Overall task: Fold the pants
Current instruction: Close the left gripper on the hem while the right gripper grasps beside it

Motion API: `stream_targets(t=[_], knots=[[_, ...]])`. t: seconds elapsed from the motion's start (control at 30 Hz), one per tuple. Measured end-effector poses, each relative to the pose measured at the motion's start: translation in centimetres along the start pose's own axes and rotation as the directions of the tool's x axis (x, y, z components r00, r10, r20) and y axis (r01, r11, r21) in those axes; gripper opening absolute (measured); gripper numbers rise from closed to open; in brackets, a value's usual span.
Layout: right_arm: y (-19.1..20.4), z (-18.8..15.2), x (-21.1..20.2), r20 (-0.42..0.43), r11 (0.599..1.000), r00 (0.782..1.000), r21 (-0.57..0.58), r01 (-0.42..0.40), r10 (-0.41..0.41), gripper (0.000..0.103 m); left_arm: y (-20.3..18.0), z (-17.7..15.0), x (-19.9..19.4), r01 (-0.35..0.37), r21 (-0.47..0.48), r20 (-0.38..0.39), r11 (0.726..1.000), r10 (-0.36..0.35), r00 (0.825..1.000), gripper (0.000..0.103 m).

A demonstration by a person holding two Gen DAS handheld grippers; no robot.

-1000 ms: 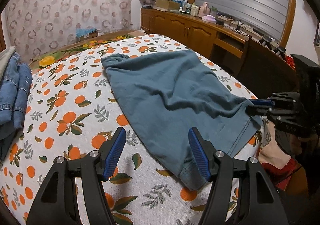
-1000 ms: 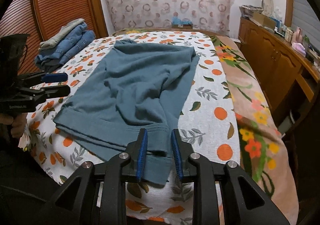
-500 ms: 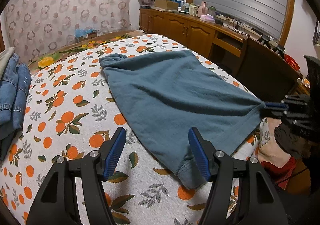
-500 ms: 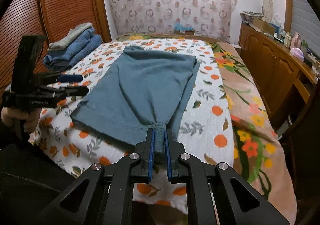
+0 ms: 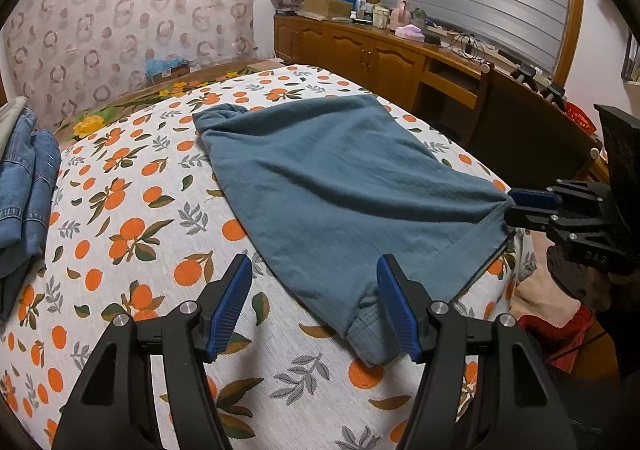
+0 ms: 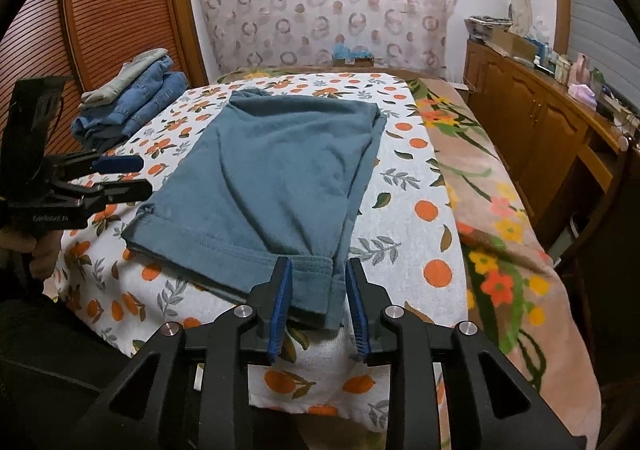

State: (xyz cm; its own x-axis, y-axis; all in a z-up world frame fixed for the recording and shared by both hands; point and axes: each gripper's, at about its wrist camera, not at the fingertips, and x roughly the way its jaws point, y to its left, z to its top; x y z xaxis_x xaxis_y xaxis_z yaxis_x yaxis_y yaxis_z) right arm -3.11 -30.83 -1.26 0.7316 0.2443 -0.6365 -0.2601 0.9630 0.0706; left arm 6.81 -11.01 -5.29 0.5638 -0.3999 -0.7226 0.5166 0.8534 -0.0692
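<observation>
Pants (image 6: 280,178) lie flat on the bed (image 6: 404,186). Right gripper (image 6: 318,304) just opening, hem loose between fingers; left gripper (image 5: 314,308) released. Soft, limp, light fabric: grab hem corners.

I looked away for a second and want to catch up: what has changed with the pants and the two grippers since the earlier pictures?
The right gripper, which had pinched the pants' near corner and pulled the cloth smooth, has just been opening; the hem lies loose between its pads. The left gripper stayed open and unmoved, and the stacked jeans are untouched.
</observation>
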Motion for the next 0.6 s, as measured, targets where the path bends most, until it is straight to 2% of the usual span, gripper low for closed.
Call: stream_targets(t=[0.2, 0.43, 0.6], knots=[[-0.4, -0.4, 1.3, -0.027, 1.0, 1.0, 0.018, -0.004, 0.004, 0.031, -0.3, -0.4, 0.4, 0.007, 0.012, -0.024, 1.0, -0.007, 1.0, 0.066], [-0.9, -0.7, 1.9, -0.033, 0.999, 0.999, 0.044, -0.016, 0.018, 0.038, -0.6, -0.9, 0.2, 0.033, 0.016, -0.044, 0.999, -0.032, 0.999, 0.066], [-1.1, -0.7, 1.9, -0.026, 0.998, 0.999, 0.058, -0.029, 0.031, 0.039, -0.9, -1.2, 0.6, 0.037, 0.022, -0.066, 0.999, -0.035, 0.997, 0.066]])
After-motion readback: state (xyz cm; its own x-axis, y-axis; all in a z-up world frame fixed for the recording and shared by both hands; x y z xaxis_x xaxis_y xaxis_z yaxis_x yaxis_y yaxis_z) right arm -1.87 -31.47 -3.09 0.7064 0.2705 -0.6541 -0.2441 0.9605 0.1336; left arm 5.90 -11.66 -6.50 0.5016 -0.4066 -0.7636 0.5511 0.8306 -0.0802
